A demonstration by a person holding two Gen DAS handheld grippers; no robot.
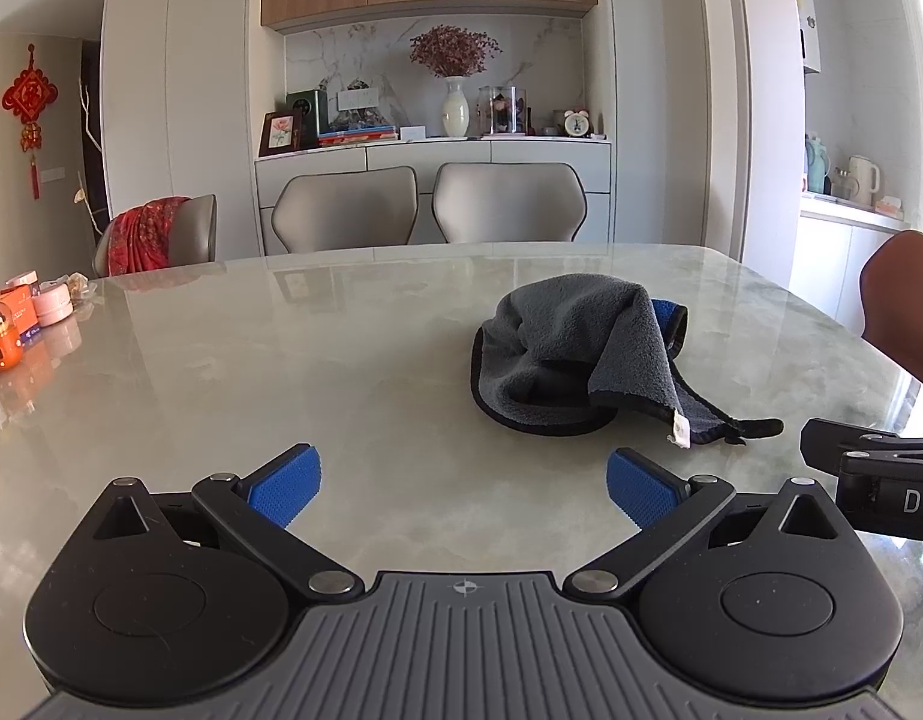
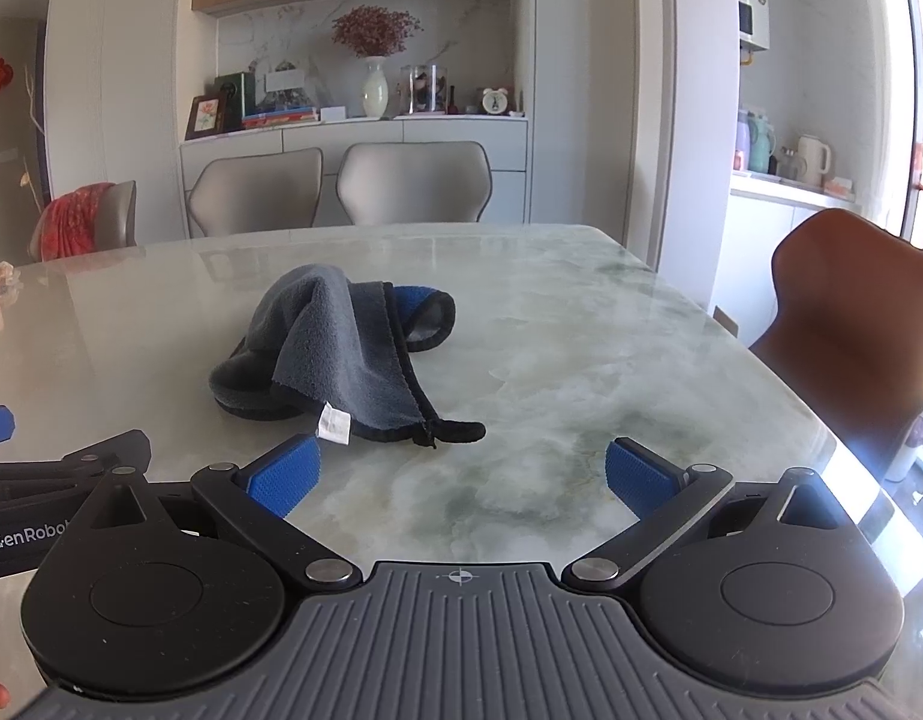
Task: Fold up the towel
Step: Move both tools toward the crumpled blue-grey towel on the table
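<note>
Left wrist view, crumpled towel [image 1: 575,354] mid-table [image 1: 281,360], both grippers' fingers spread wide, empty, bare marble around.

place: a home, the dining room | signs: big marble table [image 1: 341,324] with soft grey chairs [image 1: 509,204] | a sideboard [image 1: 431,156] with a flower vase [image 1: 455,105], picture frame [image 1: 279,133], alarm clock [image 1: 575,122] | red knot charm [image 1: 29,96] on the wall

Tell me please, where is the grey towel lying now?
The grey towel lies crumpled on the marble table, ahead of both open grippers: right of centre in the left wrist view, left of centre in the right wrist view.
</note>
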